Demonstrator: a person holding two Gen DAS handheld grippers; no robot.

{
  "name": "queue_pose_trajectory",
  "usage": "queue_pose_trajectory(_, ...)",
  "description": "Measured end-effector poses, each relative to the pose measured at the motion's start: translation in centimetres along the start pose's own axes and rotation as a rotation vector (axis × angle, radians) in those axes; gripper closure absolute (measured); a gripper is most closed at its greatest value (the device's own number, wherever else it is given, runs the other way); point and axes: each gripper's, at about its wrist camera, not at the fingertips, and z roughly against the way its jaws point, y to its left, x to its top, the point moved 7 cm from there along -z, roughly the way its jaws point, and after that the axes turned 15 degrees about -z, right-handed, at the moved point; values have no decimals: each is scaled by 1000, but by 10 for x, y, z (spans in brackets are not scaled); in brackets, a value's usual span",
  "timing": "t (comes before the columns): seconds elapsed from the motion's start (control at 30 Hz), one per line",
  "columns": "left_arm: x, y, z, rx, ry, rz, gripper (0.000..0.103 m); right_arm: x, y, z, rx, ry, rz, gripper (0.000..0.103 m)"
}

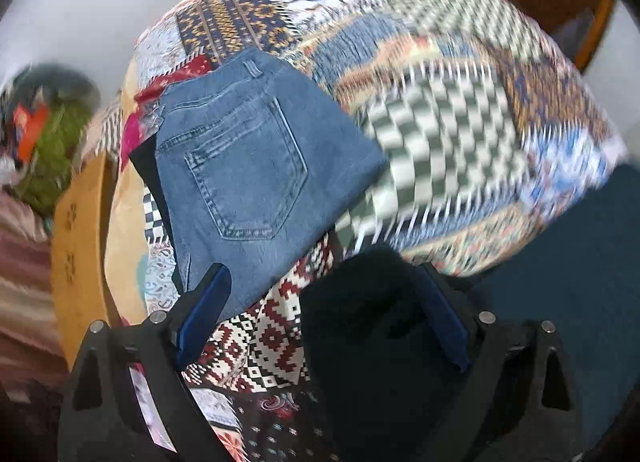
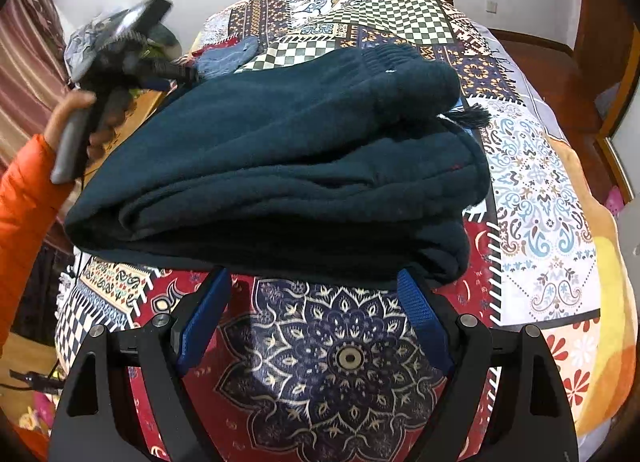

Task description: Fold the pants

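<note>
Step in hand: the dark teal fleece pants (image 2: 276,165) are lying on the patchwork bedspread (image 2: 536,189) already doubled into a thick bundle, waistband and drawstring tassel (image 2: 472,115) at the far right; judged as the last of the folding, with only tidying or setting aside left.
Right gripper: the right gripper (image 2: 316,286) is sitting low at the near edge of the bundle, jaws standing wide apart, blue pads (image 2: 204,314) just touching or just short of the fabric; nothing is being held.
Left gripper: the left gripper (image 1: 320,302) is hanging over the bed with jaws spread wide; a dark cloth is lying between them, but no pinch is showing. In the right wrist view it is being carried raised at the far left, clear of the bundle.
Other garment: folded blue jeans (image 1: 248,149) are resting back-pocket up further along the bed, near the left edge, apart from the teal bundle.
Image quality: the left wrist view is smeared, so fine contact is not readable there.
Next move calls for: by judgement, closing the right jaws on all layers at the near fold, not the top one only, with the left supporting the far side so the stack is not sliding open.
</note>
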Motion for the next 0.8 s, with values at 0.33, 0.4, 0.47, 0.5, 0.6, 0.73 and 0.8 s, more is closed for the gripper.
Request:
queue_pose_trajectory(0.33, -99, 27, 26, 25, 22, 133, 2, 4, -12, 16, -53, -49, 0, 20)
queue_pose_trajectory(0.4, -123, 30, 32, 12, 39, 169, 2, 5, -17, 23, -59, -65, -9, 20)
queue_pose_trajectory(0.47, -148, 29, 39, -10, 55, 210, 2, 5, -21, 31, -78, -79, -18, 20)
queue_pose_trajectory(0.5, -160, 26, 44, -25, 58, 229, 2, 5, -22, 34, -77, -88, -20, 20)
queue_pose_trajectory(0.6, -187, 15, 59, -58, 51, 258, 2, 6, -21, 46, -62, -115, -16, 20)
queue_pose_trajectory(0.73, -202, -7, 80, -140, 18, 296, 2, 7, -16, 58, -36, -141, -2, 20)
queue_pose_trajectory(0.8, -201, -22, 89, -211, -3, 303, 2, 7, -12, 62, -22, -150, 7, 20)
